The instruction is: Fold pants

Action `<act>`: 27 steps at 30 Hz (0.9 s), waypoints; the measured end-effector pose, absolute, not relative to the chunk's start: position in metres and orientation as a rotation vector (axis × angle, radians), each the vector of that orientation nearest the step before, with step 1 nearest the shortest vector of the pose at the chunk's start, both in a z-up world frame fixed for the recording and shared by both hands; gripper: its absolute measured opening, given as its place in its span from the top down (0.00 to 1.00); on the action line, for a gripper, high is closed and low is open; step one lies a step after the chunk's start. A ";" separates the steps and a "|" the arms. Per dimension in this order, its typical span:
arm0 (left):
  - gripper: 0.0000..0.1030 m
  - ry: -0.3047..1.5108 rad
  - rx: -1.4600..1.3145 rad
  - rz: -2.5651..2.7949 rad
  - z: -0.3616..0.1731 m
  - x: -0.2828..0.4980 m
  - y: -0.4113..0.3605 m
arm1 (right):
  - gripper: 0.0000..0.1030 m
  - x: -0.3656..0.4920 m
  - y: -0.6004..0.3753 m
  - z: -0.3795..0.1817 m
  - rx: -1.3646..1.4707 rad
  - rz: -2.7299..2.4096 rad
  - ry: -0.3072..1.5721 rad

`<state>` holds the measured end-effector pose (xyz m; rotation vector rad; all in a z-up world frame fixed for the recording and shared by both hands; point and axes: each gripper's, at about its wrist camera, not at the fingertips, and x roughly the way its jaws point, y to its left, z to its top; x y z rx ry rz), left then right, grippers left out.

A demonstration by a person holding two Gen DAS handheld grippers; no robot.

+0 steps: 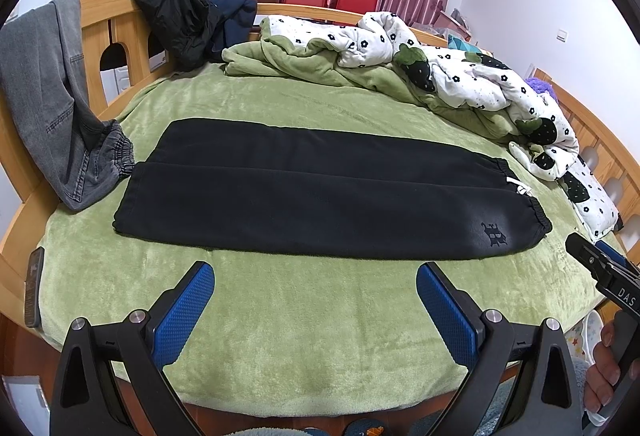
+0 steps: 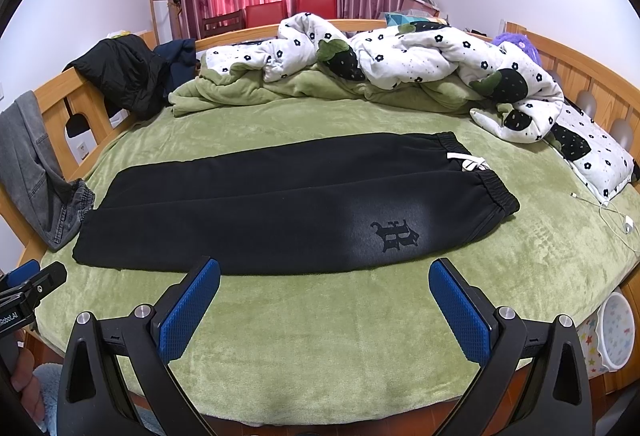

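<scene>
Green plush bedspread (image 1: 304, 300) carries the black fleece pants (image 1: 320, 192) laid flat, so both spread-fingered, empty grippers, left gripper (image 1: 316, 300) and right gripper (image 2: 324, 300), should pinch 2 near-edge corners evenly.

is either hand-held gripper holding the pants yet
No, both the left hand-held gripper and the right hand-held gripper hover open over the green blanket, short of the black pants.

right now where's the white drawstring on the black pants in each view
Left wrist view: the white drawstring lies at the right, at the waistband of the black fleece pants.
Right wrist view: the drawstring lies right of centre, upper middle.
Shared landmark: the embroidered logo near the waistband.
</scene>
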<state>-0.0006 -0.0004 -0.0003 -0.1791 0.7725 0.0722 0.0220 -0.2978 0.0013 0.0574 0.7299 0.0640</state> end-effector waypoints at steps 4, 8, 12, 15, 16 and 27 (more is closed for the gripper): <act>0.02 0.772 -0.179 0.073 0.000 0.000 -0.001 | 0.01 0.022 -0.298 0.001 0.057 0.064 0.730; 0.02 0.773 -0.180 0.071 0.000 0.000 -0.002 | 0.01 0.022 -0.298 0.001 0.058 0.065 0.731; 0.02 0.774 -0.178 0.069 -0.011 -0.008 -0.014 | 0.01 0.022 -0.298 0.001 0.058 0.064 0.730; 0.01 0.778 -0.180 0.070 -0.011 -0.008 -0.015 | 0.01 0.022 -0.298 0.001 0.057 0.063 0.728; 0.02 0.777 -0.182 0.069 -0.012 -0.008 -0.016 | 0.01 0.022 -0.298 0.001 0.057 0.063 0.727; 0.02 0.840 -0.329 0.012 -0.004 0.009 -0.006 | 0.01 0.023 -0.303 -0.004 0.069 0.085 0.721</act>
